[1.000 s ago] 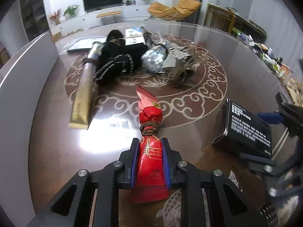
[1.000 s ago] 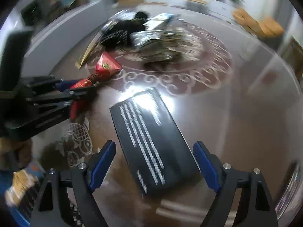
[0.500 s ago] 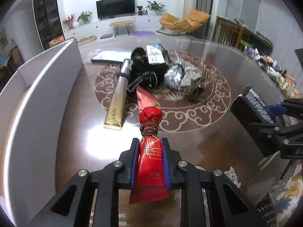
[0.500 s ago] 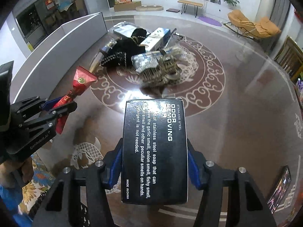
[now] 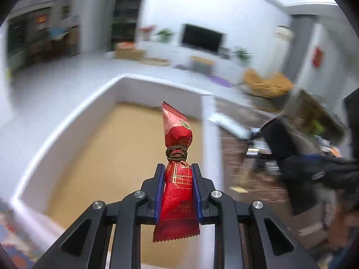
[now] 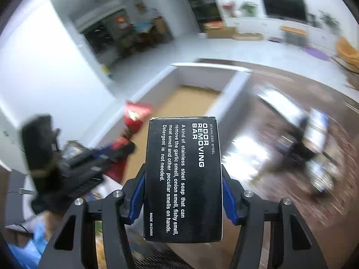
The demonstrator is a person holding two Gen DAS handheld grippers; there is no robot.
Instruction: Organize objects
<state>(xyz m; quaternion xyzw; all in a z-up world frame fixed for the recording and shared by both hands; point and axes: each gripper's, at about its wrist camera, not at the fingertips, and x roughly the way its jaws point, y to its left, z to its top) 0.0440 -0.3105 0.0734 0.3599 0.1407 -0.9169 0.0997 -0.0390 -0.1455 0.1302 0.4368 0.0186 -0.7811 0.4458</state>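
Observation:
My left gripper (image 5: 177, 168) is shut on a red candy wrapper (image 5: 177, 154) tied with a dark band, held in the air above the white box (image 5: 67, 121) with a tan floor. My right gripper (image 6: 182, 174) is shut on a black "odor removing bar" box (image 6: 182, 179), held above the table edge beside the same white box (image 6: 233, 83). The left gripper with the red wrapper (image 6: 134, 116) shows blurred at the left of the right wrist view. The right gripper with the black box (image 5: 282, 141) shows blurred at the right of the left wrist view.
The dark patterned table (image 6: 280, 134) lies to the right with a blurred pile of objects (image 6: 309, 148) on it. The white box's wall (image 5: 208, 134) stands between its tan floor and the table. A TV (image 5: 202, 37) and chair (image 5: 267, 85) are far behind.
Both grippers have swung left, away from the table's middle toward the white box, each still holding its object. The left gripper now hangs over the box's tan floor.

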